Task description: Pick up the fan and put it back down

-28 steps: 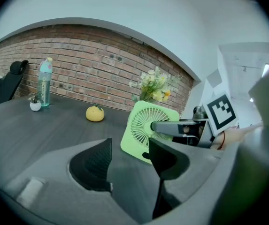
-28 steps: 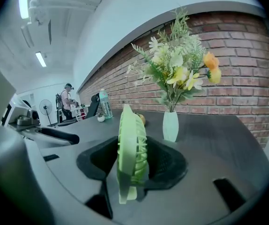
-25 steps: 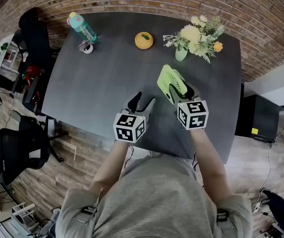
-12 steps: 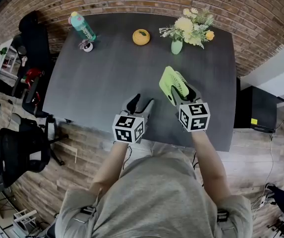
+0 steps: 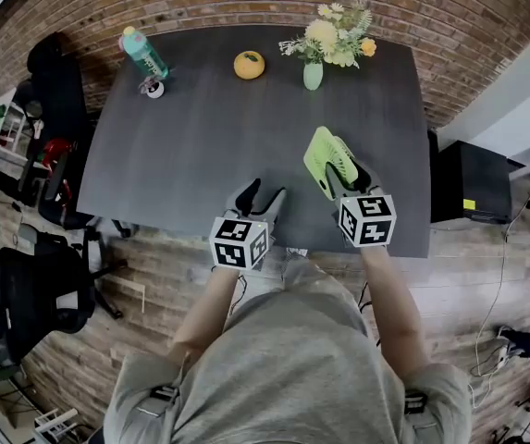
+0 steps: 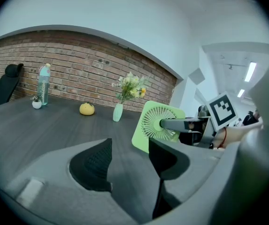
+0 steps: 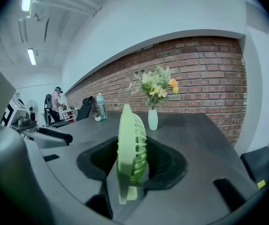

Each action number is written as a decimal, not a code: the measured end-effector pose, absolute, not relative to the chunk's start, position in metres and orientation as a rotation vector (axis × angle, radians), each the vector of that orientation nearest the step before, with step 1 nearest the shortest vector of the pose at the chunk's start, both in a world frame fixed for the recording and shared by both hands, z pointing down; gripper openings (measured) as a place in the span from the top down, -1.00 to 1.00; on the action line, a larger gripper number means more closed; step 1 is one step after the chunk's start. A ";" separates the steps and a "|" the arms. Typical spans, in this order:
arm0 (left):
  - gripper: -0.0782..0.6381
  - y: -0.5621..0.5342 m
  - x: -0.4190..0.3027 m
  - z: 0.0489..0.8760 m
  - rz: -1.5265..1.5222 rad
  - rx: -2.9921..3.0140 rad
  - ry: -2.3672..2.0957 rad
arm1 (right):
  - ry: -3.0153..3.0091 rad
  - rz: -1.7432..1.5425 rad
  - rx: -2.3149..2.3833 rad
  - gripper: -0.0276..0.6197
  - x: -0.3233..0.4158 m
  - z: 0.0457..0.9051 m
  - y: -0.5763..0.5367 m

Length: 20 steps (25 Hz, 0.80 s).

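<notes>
The light green fan point(image 5: 325, 155) stands on edge between the jaws of my right gripper point(image 5: 339, 170), which is shut on it above the near right part of the dark table point(image 5: 191, 146). In the right gripper view the fan point(image 7: 131, 146) fills the gap between both pads, grille side to the right. My left gripper point(image 5: 262, 195) hovers at the table's front edge, left of the fan, open with nothing in it. From the left gripper view the fan point(image 6: 156, 123) shows its round grille, past the open left gripper point(image 6: 129, 149). Whether the fan touches the table I cannot tell.
Along the table's far edge stand a teal bottle point(image 5: 141, 52), a small pot point(image 5: 153, 88), a yellow-orange round thing point(image 5: 249, 64) and a vase of flowers point(image 5: 313, 72). A black office chair point(image 5: 33, 285) is at left, a black box point(image 5: 468, 181) at right.
Both grippers have drawn back towards the table's front edge, the right one still carrying the fan. The left gripper's jaws have stayed open.
</notes>
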<state>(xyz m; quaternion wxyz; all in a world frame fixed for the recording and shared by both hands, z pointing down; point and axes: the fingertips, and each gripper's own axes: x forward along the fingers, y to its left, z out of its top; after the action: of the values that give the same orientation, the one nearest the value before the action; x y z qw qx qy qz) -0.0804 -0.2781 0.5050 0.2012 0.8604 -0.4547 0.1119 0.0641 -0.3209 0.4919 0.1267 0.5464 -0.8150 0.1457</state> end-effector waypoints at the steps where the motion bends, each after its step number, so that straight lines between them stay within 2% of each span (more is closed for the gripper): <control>1: 0.13 -0.275 -0.078 0.505 0.314 2.409 -1.261 | -2.363 0.424 1.605 0.35 0.068 0.492 -0.316; 20: 0.13 -0.227 -0.016 0.519 0.354 2.510 -1.052 | -2.188 0.467 1.847 0.36 0.151 0.507 -0.244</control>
<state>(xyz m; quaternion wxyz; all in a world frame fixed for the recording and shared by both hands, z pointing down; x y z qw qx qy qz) -0.0161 -0.2270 0.5193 0.1974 0.8966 -0.3758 0.1263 0.1509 -0.2443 0.5074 0.1201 0.6321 -0.7486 0.1598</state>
